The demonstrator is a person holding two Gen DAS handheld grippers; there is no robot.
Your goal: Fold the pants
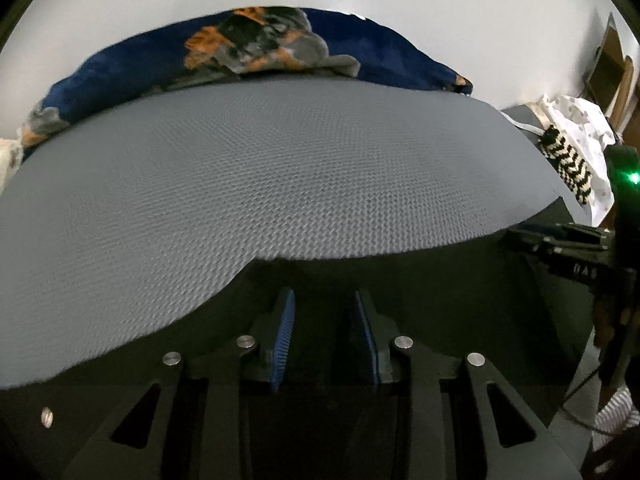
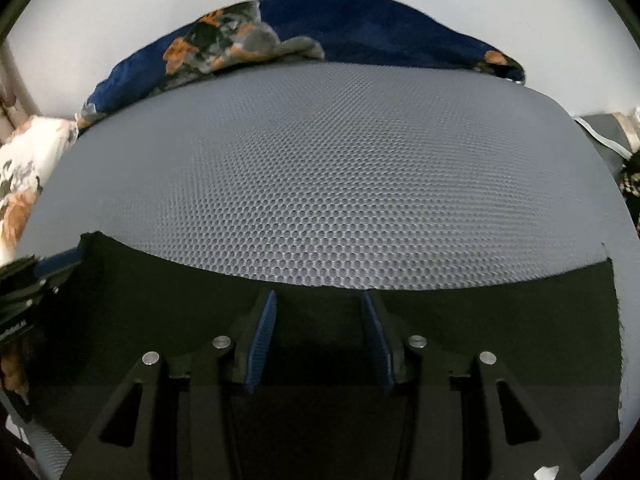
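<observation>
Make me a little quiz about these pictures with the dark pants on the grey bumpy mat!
1. True or false: the dark cloth pants lie on the grey honeycomb mat.
2. The bunched blanket behind the mat is mostly: A red, B navy blue, C yellow.
3. Fill in: the pads inside the left tongs are ____.
Key: 1 true; 2 B; 3 blue.

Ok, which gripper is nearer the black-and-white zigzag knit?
Right. The right gripper sits close beside the zigzag knit; the left gripper is farther off across the black pants.
</observation>
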